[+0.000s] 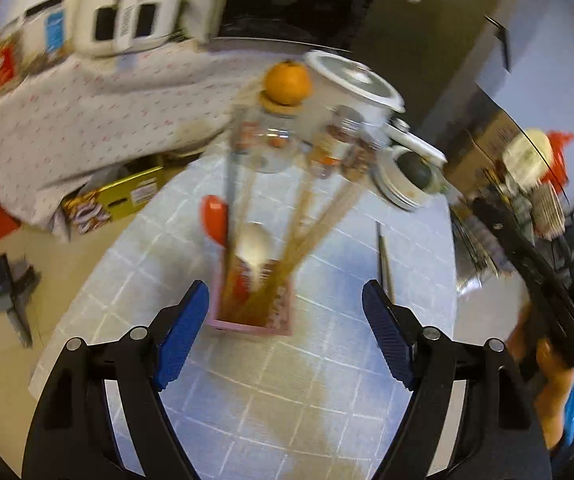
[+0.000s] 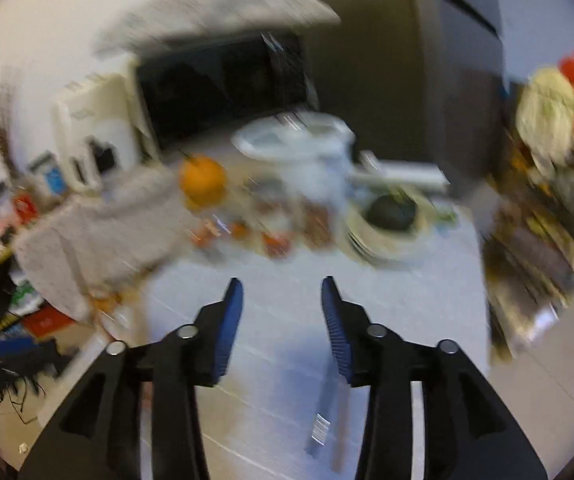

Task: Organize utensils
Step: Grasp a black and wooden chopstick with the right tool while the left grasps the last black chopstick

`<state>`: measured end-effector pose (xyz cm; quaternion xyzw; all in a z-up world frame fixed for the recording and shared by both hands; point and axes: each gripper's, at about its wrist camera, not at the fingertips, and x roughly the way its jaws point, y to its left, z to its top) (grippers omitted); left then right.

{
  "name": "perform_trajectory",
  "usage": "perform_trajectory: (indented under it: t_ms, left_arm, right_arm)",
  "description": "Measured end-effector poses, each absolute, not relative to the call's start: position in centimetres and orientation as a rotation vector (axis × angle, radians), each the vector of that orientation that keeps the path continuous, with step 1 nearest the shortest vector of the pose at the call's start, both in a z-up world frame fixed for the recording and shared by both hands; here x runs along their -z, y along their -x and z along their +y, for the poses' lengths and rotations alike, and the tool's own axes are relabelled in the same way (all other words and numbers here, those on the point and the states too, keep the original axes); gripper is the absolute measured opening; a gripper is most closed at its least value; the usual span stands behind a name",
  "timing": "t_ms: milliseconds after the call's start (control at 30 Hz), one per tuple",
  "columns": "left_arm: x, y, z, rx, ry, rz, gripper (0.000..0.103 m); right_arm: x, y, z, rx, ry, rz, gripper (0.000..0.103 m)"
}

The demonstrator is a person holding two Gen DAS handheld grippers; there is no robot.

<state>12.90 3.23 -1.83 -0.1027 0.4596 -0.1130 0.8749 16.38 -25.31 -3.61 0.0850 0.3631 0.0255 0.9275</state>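
The left tool hangs above the tiled desk, tilted down toward it, its blue-padded fingers spread wide with nothing between them. Just beyond its tips stands a pink utensil holder, set toward the desk's left edge and seen from above. It holds one red spoon, one white spoon and several wooden chopsticks whose count is lost to blur. One dark thin utensil lies flat on the desk to the right of the holder, apart from it; whether it is a knife or a chopstick is unclear. At the desk's far edge are blurred glass jars, one orange sitting on a jar lid, a white lidded pot and a stack of plates with a dark round thing on top. The right tool points level across the desk toward the far edge, its fingers moderately apart and empty; in the left wrist view its black body and part of the gripping hand are cut off at the right. Below its right finger a flat grey strip with a striped label lies on the desk, too smeared to identify. The right wrist view is heavily motion-blurred throughout.
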Motion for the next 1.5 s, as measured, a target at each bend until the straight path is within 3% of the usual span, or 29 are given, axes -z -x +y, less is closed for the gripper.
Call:
perform_trajectory:
  t_ms: [100, 400, 700, 767, 867, 1067, 1400, 1467, 1500]
  left_arm:
    - [2.5, -12.4, -0.1, 0.276, 0.140, 0.964, 0.075]
    - [6.1, -12.8, -6.7, 0.367, 0.082, 1.073, 0.075]
    - [8.6, -13.8, -8.4, 0.367, 0.083, 1.159, 0.074]
    - [8.9, -13.9, -8.6, 0.361, 0.080, 1.164, 0.074]
    - [9.4, -14.2, -8.7, 0.346, 0.077, 1.175, 0.074]
    - [11.1, -15.6, -10.1, 0.331, 0.046, 1.189, 0.074]
    - [17.8, -26.3, -20.3, 0.314, -0.059, 1.291, 0.075]
    - [19.5, -28.3, -21.7, 0.290, -0.085, 1.322, 0.071]
    - [20.3, -29.0, -22.4, 0.278, -0.116, 1.325, 0.063]
  right_arm:
    - [7.9, -17.8, -28.2, 0.000, -0.209, 0.944, 0.043]
    - [16.9, -21.3, -31.1, -0.042, -0.337, 1.212, 0.041]
    - [20.9, -24.2, -28.9, -0.071, -0.286, 1.294, 0.024]
    - [22.0, -24.5, -28.3, -0.055, -0.242, 1.337, 0.010]
    - [21.3, -24.3, -29.0, -0.055, -0.289, 1.347, 0.007]
    - [15.1, -22.4, -32.7, -0.057, -0.367, 1.195, 0.007]
    - [11.3, -20.0, -37.9, 0.000, -0.494, 1.061, 0.007]
    - [10.5, -19.8, -38.6, 0.012, -0.504, 1.044, 0.008]
    - [10.3, -19.7, -38.8, 0.016, -0.511, 1.036, 0.008]
